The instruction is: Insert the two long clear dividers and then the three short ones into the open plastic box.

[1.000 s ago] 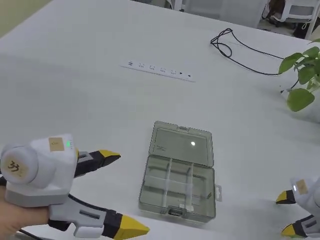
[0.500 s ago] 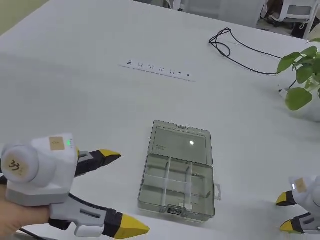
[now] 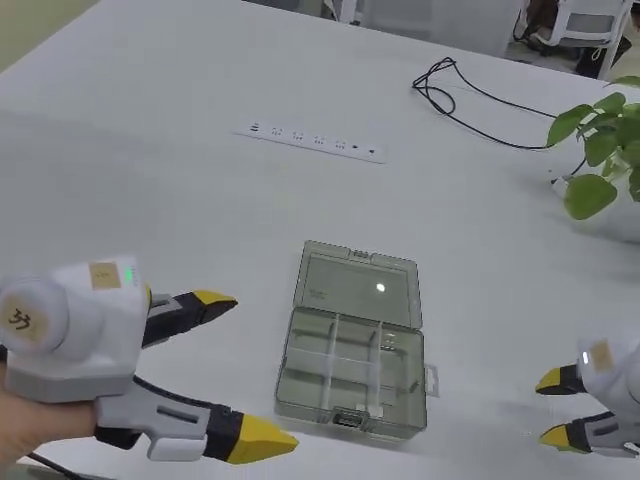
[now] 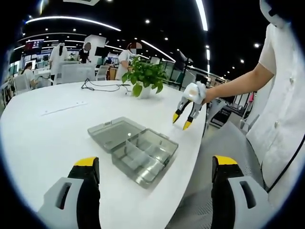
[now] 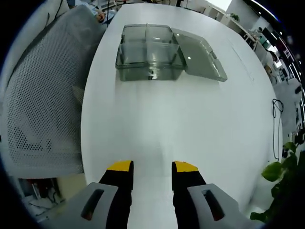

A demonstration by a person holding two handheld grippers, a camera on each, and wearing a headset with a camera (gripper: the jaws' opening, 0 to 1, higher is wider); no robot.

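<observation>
One tabletop [image 3: 150,200] carries one open plastic box [image 3: 352,300] with two long dividers [image 3: 334,360] and short ones too faint to count, one power strip [image 3: 315,140], one black cable [image 3: 470,90], one potted plant [image 3: 600,150], plus two tools: the left hand-held gripper [image 3: 250,370] and the right hand-held gripper [image 3: 549,408].

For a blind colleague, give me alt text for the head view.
An open plastic box with dividers inside lies on a white table between the open left gripper and open right gripper. A power strip lies beyond.
</observation>
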